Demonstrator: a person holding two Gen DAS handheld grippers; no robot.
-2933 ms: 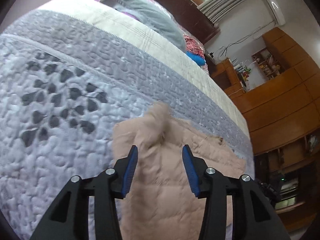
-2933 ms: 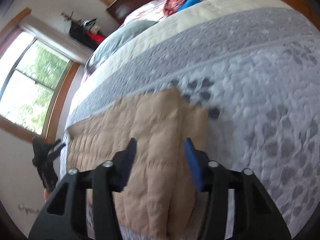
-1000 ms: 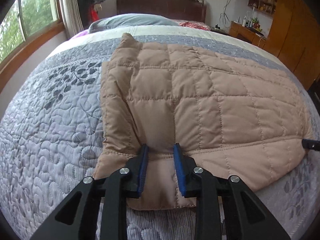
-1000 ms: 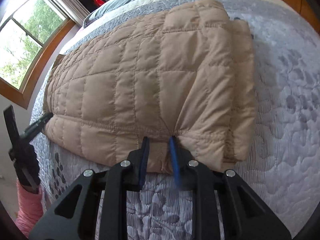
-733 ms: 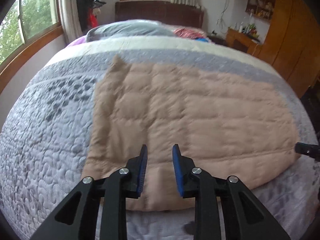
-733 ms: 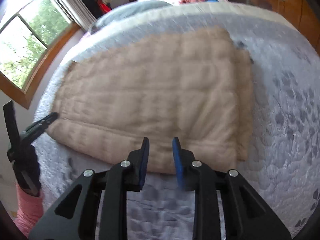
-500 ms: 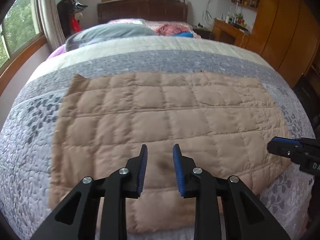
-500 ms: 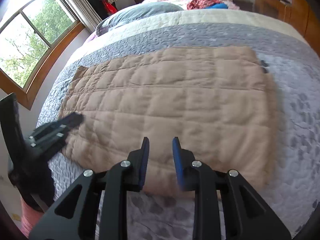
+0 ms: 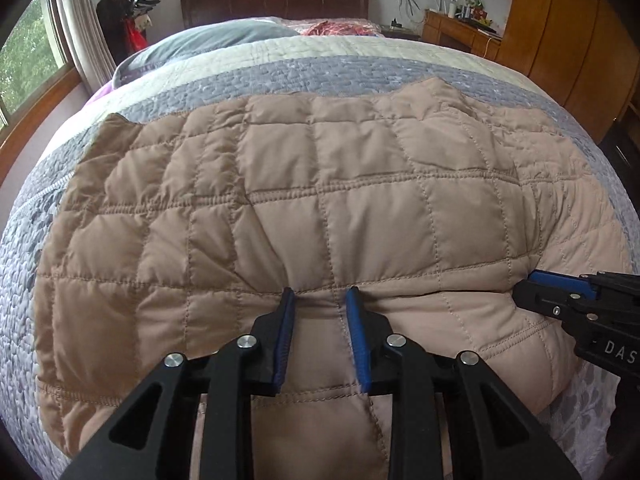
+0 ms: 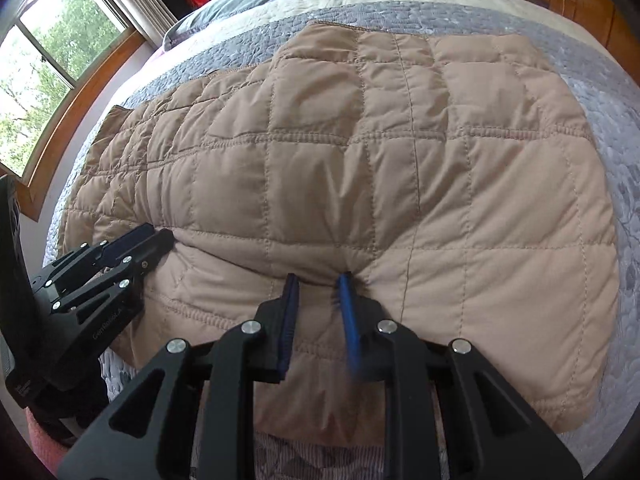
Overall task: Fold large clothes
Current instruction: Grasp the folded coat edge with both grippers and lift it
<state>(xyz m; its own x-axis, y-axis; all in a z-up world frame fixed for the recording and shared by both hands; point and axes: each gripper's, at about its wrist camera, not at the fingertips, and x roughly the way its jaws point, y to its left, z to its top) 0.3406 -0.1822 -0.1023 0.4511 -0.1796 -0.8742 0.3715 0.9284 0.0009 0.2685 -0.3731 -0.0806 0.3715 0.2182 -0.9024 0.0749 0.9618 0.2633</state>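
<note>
Under the left gripper and the right gripper, the near hem of the tan quilted jacket is covered by the black finger frames and cut off by the bottom edge in both views, so how much fabric sits between each pair of blue pads cannot be told. The right-hand pad of the right gripper is smeared by motion blur. Far beyond the grippers, the clutter on the wooden desk is too small to name, and the red bundle by the headboard cannot be identified.
</note>
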